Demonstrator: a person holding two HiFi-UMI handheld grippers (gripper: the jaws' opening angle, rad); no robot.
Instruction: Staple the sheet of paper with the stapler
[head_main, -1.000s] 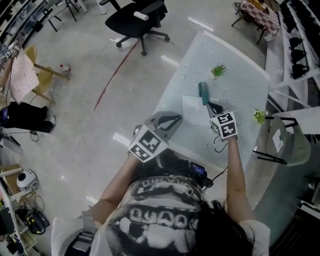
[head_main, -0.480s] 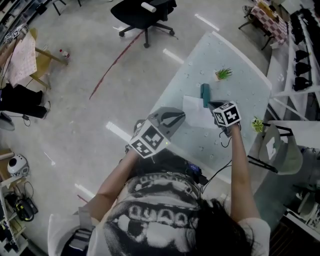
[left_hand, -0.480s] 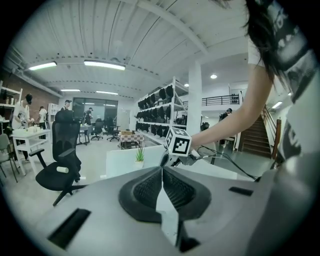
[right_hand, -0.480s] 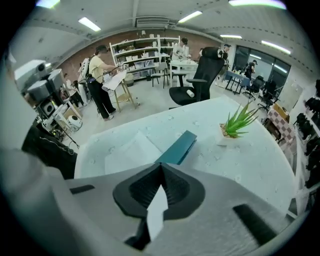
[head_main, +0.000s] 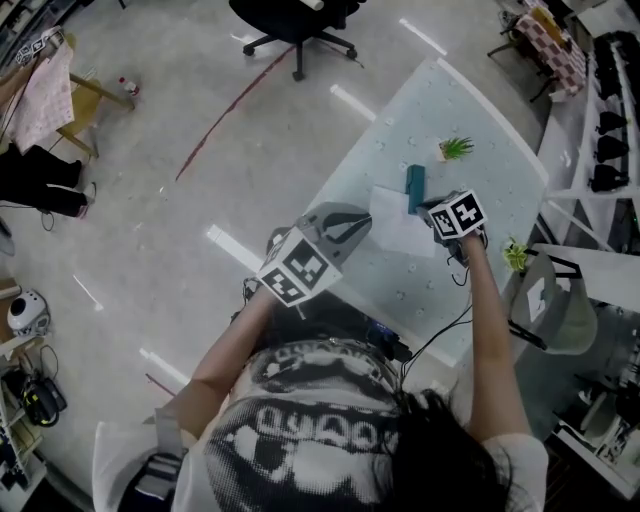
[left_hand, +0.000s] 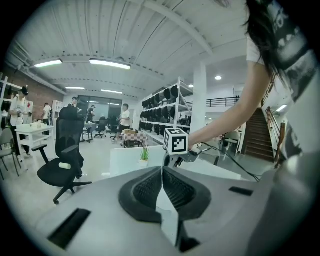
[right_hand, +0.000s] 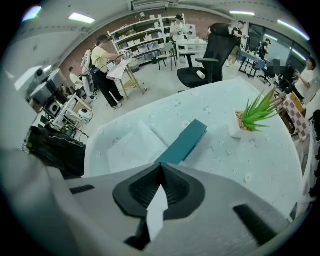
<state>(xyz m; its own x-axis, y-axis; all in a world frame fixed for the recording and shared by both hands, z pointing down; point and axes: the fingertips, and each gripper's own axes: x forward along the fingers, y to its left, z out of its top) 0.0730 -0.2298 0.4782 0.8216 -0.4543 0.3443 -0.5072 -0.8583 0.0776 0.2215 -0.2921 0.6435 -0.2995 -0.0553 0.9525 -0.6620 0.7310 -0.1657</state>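
- The stapler (right_hand: 183, 141), teal and closed, lies flat on the pale table (head_main: 486, 172), towards its far right part, with a small potted plant (right_hand: 256, 118) beyond it.
- The sheet of paper (right_hand: 131, 146) lies flat on the table, left of and touching the stapler. The stapler's near end sits at the sheet's right edge. I cannot tell whether the sheet's corner is inside the stapler's mouth.
- The right gripper (right_hand: 161, 168) has its jaws pressed together with nothing between them. It points steeply down, just above the near end of the stapler. No view shows contact.
- The left gripper (left_hand: 162, 170) also has its jaws together and holds nothing. It points roughly level at the near left edge of the table, apart from the sheet.
- Finding: stapling does not appear to have been done. No staple shows in the sheet, and nothing bears on the stapler.
- Outstanding, in my judgement: confirm the sheet's corner is in the mouth, press the stapler's top down with the closed right gripper, then check the staple. The left gripper may need to steady the sheet.
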